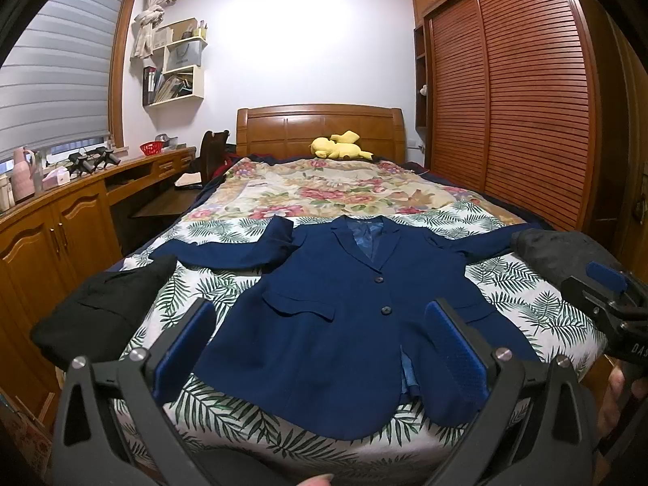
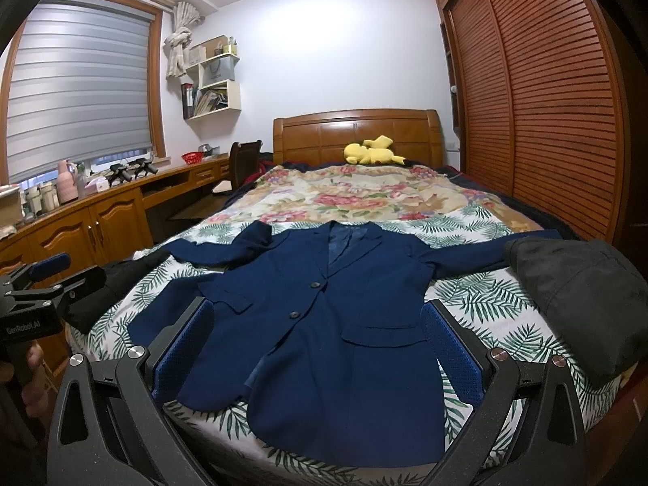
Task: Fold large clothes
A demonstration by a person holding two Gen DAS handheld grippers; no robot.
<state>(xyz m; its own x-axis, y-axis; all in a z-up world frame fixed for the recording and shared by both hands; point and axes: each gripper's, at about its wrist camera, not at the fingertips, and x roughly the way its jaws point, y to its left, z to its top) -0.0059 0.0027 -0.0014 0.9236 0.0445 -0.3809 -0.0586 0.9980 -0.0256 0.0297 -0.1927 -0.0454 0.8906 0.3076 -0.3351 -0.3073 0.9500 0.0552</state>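
Navy blazer (image 1: pixel 344 308) spread flat, front up and buttoned, on the leaf-print sheet of the bed (image 1: pixel 522 295), collar toward the headboard. Sleeves out to both sides (one cuff doubled back). Left gripper (image 1: pixel 320 348) above the hem, fingers wide apart, gripping nothing. Right gripper (image 2: pixel 316 348) likewise spread and empty. Black garment (image 1: pixel 101 312) at one bed edge, dark grey bundle (image 2: pixel 579 303) at the other.

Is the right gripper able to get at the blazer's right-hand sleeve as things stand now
Probably not cleanly. The right gripper is open over the navy blazer, but a dark folded garment seems to cover that sleeve's outer end. Only the stretch near the shoulder shows free.
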